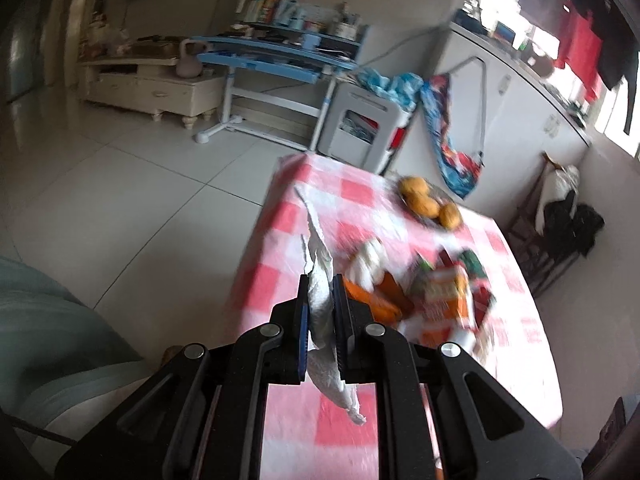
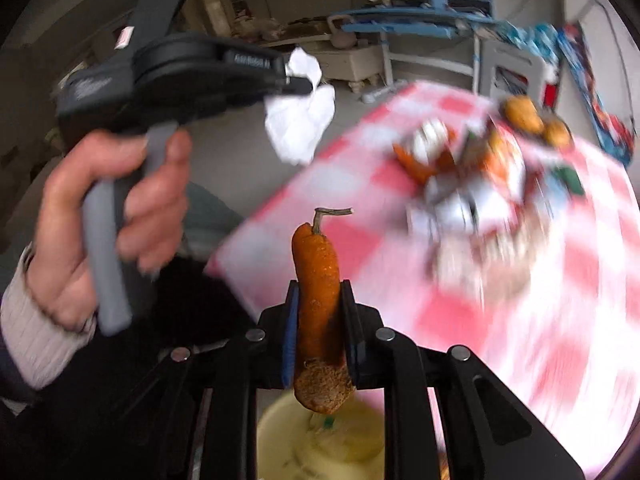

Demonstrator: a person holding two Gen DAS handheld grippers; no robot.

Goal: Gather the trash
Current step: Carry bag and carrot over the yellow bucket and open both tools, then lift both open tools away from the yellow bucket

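Observation:
My left gripper (image 1: 321,280) is shut on a crumpled white tissue (image 1: 322,300), held over the near left corner of the pink checked table (image 1: 280,280). From the right wrist view the left gripper (image 2: 300,86) shows at upper left in a person's hand (image 2: 100,216), the tissue (image 2: 300,120) hanging from its tip. My right gripper (image 2: 319,284) is shut on an orange peel strip with a dry stem (image 2: 318,280), above a pale yellow bin (image 2: 320,444) at the bottom edge. A blurred heap of wrappers and peels (image 1: 432,288) lies mid-table.
A plate of oranges (image 1: 430,202) sits at the table's far side. Beyond are tiled floor (image 1: 120,200), a blue desk (image 1: 276,60), a white cabinet (image 1: 160,88) and a grey stool-like bin (image 1: 360,124). A dark chair (image 1: 560,232) stands right of the table.

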